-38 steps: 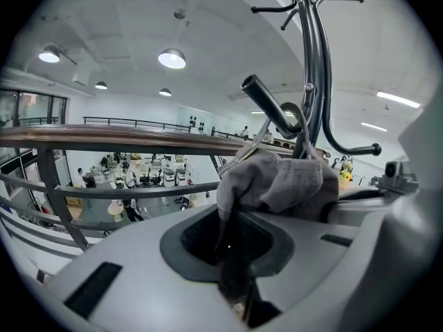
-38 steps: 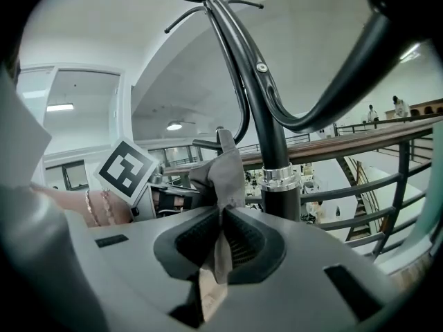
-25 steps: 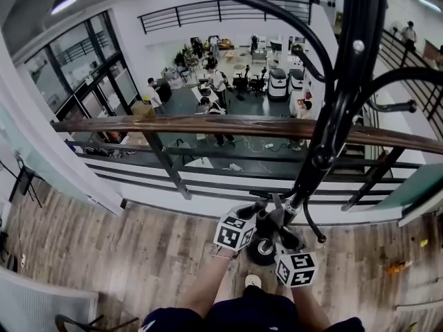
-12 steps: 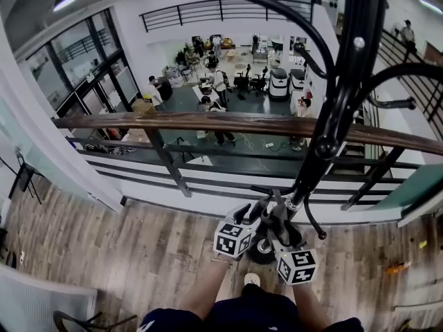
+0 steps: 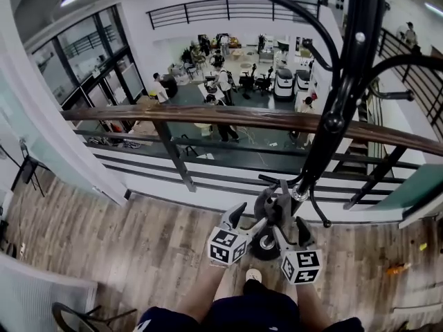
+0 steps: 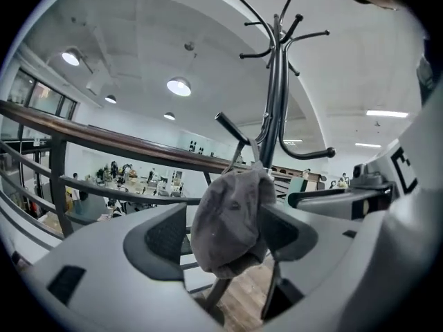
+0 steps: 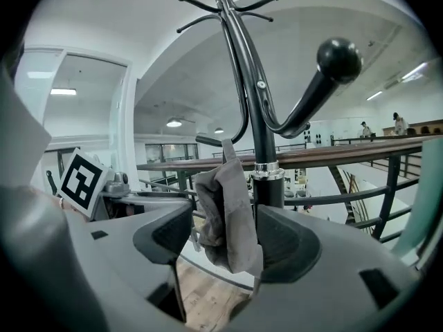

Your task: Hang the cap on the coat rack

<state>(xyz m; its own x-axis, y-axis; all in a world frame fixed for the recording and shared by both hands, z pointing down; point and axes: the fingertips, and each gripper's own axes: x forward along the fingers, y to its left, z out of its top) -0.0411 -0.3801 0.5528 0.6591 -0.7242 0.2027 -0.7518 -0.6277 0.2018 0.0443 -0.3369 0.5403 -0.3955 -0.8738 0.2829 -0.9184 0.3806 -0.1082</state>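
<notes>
Both tools are at full spread and still opening. The left gripper has the grey cap hanging between its jaws with a clear gap on one side, so nothing is gripped. The right gripper likewise flanks the cap without clamping it. The cap hangs limp by its strap from a low hook on the black coat rack, just beside the pole. The head view shows both grippers low at the rack, near the wooden railing.
</notes>
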